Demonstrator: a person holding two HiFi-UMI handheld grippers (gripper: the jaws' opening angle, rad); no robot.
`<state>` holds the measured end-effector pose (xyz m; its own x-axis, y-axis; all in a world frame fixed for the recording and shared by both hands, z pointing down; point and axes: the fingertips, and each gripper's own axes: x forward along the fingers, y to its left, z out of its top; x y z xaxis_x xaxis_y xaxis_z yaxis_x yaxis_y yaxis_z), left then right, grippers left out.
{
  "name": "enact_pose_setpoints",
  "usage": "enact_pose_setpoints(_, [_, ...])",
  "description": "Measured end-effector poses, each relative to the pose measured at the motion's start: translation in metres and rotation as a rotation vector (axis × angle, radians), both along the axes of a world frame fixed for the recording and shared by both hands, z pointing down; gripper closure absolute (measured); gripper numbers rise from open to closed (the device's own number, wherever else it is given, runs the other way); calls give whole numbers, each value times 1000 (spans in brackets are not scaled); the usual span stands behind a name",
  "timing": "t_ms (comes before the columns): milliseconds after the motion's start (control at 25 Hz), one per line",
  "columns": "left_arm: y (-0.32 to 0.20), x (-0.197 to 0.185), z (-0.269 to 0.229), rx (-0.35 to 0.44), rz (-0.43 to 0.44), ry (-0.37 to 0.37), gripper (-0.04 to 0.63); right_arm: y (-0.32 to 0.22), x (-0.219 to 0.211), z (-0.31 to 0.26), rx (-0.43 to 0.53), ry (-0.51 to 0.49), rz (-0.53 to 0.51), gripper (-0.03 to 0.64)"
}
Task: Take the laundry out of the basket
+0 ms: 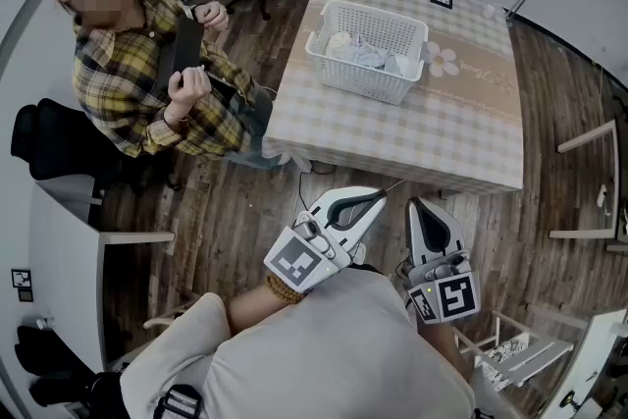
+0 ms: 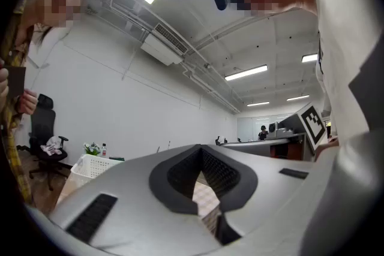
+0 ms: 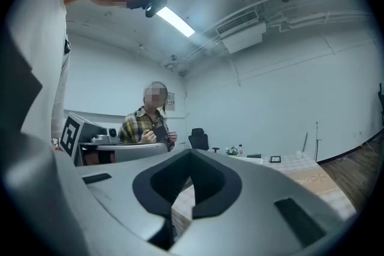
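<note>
**Left gripper (image 1: 378,198) and right gripper (image 1: 420,208) both clenched, empty**

Both are hovering level just before the checked table (image 1: 471,132). The white basket (image 1: 368,95) is sitting on it well beyond them, holding the laundry (image 1: 363,54).

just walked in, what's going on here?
Nothing is being handled yet. The wearer stands back from the table, with the left gripper and the right gripper both shut, empty and held level short of its edge. The white basket sits on the table with the laundry inside. A seated person in a plaid shirt is at the table's left.
</note>
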<state>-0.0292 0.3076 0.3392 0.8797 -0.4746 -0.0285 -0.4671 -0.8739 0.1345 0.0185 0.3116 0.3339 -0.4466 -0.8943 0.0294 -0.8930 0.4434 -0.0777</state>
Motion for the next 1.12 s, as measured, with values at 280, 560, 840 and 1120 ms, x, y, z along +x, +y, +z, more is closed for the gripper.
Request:
enact_pose_setpoints(280, [-4, 11, 1, 14, -1, -13, 577, -6, 8, 0, 13, -1, -10, 614])
enact_pose_setpoints(560, [1, 23, 5, 16, -23, -15, 578, -1, 21, 0, 25, -15, -25, 612])
enact_pose_setpoints(840, [0, 33, 11, -6, -50, -8, 578, 3, 40, 6, 17, -31, -4, 611])
enact_pose_setpoints(1120, [-15, 40, 18, -18, -39, -8, 578, -10, 49, 21, -12, -48, 17, 611])
